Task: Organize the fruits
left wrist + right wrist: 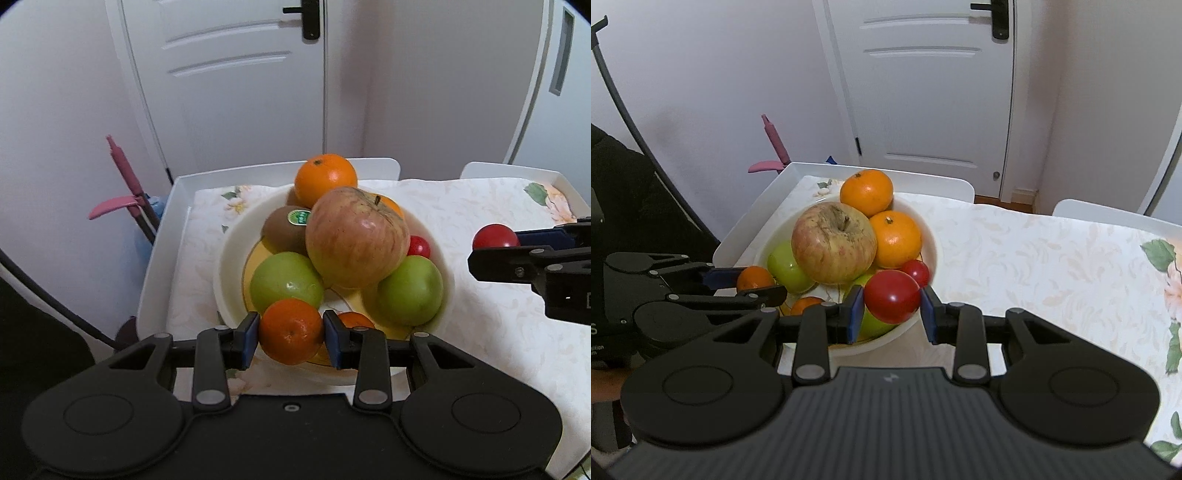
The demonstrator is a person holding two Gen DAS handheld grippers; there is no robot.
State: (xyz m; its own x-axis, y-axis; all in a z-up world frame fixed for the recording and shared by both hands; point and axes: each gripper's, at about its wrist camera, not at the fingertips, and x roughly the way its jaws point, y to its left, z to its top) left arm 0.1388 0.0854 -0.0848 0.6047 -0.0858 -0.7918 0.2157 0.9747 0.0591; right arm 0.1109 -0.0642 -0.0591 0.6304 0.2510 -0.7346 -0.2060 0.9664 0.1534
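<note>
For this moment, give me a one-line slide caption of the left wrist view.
Left claw grips a small orange at the edge of a piled fruit bowl; the right claw holds a red tomato.

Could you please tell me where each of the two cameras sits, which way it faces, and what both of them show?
Left wrist: on the left gripper, facing the bowl and door; its fingers pinch a small orange; the right gripper enters at right.
Right wrist: on the right gripper, facing the same way from the bowl's right; its fingers hold a red fruit; the left gripper shows at left.
Shared: bowl, big apple, door.
</note>
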